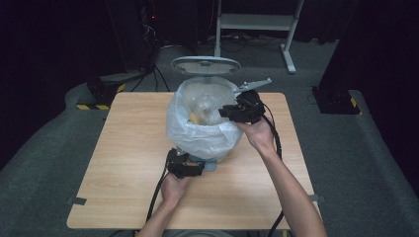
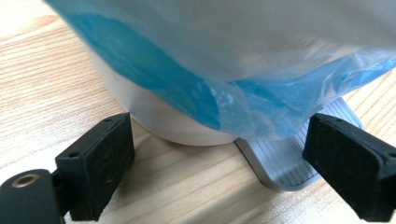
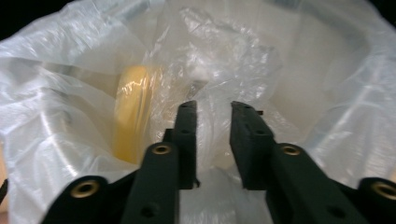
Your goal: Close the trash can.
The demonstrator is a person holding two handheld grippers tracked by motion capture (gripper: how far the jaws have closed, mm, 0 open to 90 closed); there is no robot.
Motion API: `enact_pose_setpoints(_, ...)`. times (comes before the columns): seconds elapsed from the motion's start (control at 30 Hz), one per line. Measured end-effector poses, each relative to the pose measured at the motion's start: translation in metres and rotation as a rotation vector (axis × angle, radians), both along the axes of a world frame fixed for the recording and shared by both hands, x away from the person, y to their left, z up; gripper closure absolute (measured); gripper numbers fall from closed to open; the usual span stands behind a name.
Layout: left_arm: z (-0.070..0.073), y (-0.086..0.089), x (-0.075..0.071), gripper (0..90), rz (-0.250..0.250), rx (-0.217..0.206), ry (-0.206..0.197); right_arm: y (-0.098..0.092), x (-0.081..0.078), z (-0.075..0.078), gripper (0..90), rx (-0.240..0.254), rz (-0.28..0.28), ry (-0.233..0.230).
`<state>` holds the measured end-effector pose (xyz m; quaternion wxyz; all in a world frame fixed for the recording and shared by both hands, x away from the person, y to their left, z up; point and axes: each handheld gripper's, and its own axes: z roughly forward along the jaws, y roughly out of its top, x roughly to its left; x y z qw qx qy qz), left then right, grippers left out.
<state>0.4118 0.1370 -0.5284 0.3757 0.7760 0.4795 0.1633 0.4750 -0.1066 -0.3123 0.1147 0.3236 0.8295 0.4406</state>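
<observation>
We judge the work to be about a pedal bin (image 1: 205, 148) standing toward the far middle of the table (image 1: 123, 163), lined with a clear plastic bag (image 1: 197, 131) whose edge is folded out over the rim. Its lid (image 1: 205, 64) stands open behind it. Inside the bag we see a yellowish item (image 3: 132, 112) and some crumpled clear film (image 3: 215, 60), so something already lies in the bin. Our right hand-held gripper (image 3: 213, 140) points into the bag's mouth with its jaws a little apart and nothing pressed between them; we take it that an item has been let go there. Our left hand-held gripper (image 2: 219, 163) sits low at the bin's base, jaws spread wide on either side of the grey pedal (image 2: 285, 158), touching nothing. What may remain is to withdraw and close the lid. We can read no brand, label or writing anywhere
</observation>
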Motion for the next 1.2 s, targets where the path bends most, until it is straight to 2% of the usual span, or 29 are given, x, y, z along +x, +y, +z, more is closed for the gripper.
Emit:
enact_pose_setpoints(0.07,0.0,0.0,0.0,8.9,0.001,-0.002,-0.001,-0.004,-0.003,0.002,65.1,0.019,-0.005,-0.011)
enact_pose_setpoints(0.1,0.001,0.001,0.0,9.0,-0.012,0.016,0.003,-0.005,-0.004,0.003,63.4,0.027,-0.009,-0.016)
enact_pose_setpoints(0.47,0.001,0.001,0.0,10.4,-0.007,0.008,0.001,-0.028,-0.013,0.008,53.2,0.114,-0.039,-0.06)
enact_pose_setpoints(0.7,0.001,0.001,0.0,10.4,-0.007,0.008,0.0,-0.042,-0.018,0.009,52.4,0.164,-0.052,-0.076)
enact_pose_setpoints(1.2,0.0,0.001,0.0,10.4,-0.006,0.007,0.0,-0.059,-0.029,0.008,52.2,0.217,-0.071,-0.097)
